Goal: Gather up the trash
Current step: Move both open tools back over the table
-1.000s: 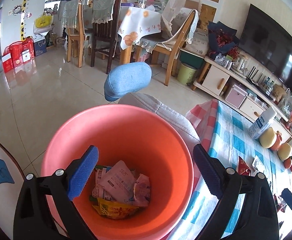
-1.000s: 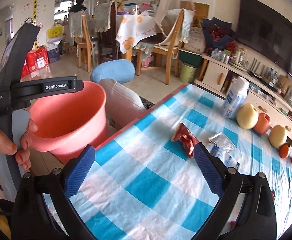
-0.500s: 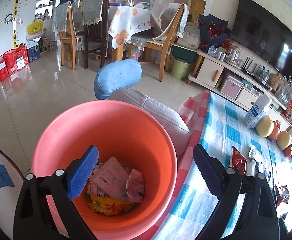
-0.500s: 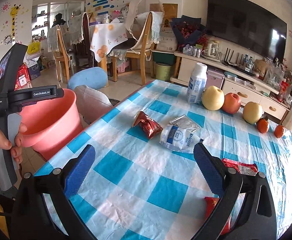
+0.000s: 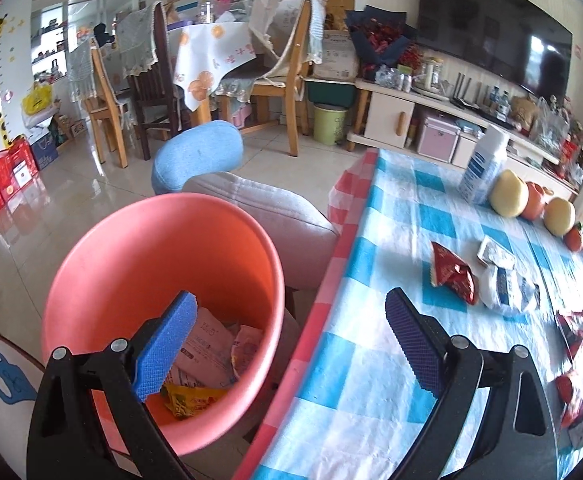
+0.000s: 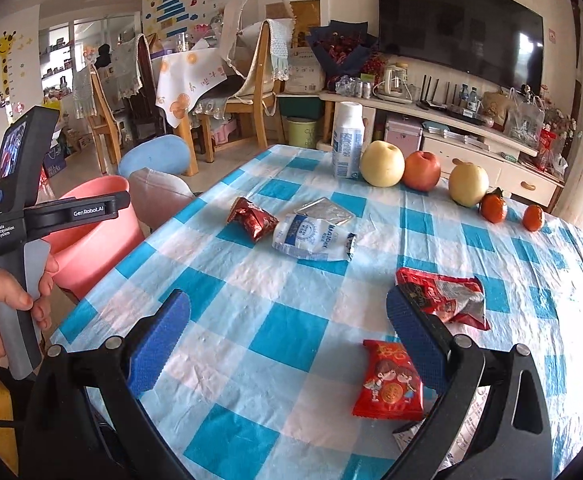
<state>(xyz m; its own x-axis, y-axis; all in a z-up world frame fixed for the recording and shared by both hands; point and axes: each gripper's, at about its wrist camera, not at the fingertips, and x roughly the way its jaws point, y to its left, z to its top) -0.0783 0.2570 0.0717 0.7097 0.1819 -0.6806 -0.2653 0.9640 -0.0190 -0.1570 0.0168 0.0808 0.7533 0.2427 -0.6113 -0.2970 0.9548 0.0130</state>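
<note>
My left gripper point(image 5: 287, 344) hangs with its jaws spread wide and holding nothing, over the seam between the pink bucket point(image 5: 139, 248) and the table point(image 5: 371, 380); a second ago it looked straight down into the bucket, so it has swung to the right, toward the tablecloth. My right gripper point(image 6: 287, 344) has its jaws wide apart and empty too, and it has travelled from the table's near corner to well over the checked cloth, so far more litter is now in its sight than before. I judge that a drop into the bucket is finished and I am turning back for the next piece. The bucket already holds several wrappers point(image 5: 211, 352) at its bottom and stands off the table's edge at about nine o'clock from my right jaws. Trash still out on the cloth: a red printed packet point(image 6: 389, 382) just beside the right pad at four o'clock, a torn red wrapper point(image 6: 443, 296) beyond it at two o'clock, and farther off at twelve o'clock a crumpled dark red foil point(image 6: 251, 218), a white and blue pouch point(image 6: 315, 238) and a silver sachet point(image 6: 323, 210) lying close together. The fruit point(image 6: 421, 170) and the white bottle point(image 6: 347, 146) along the far edge are not trash, I take it. The red printed packet looks the nearest pick, so a good part of the job remains.
</note>
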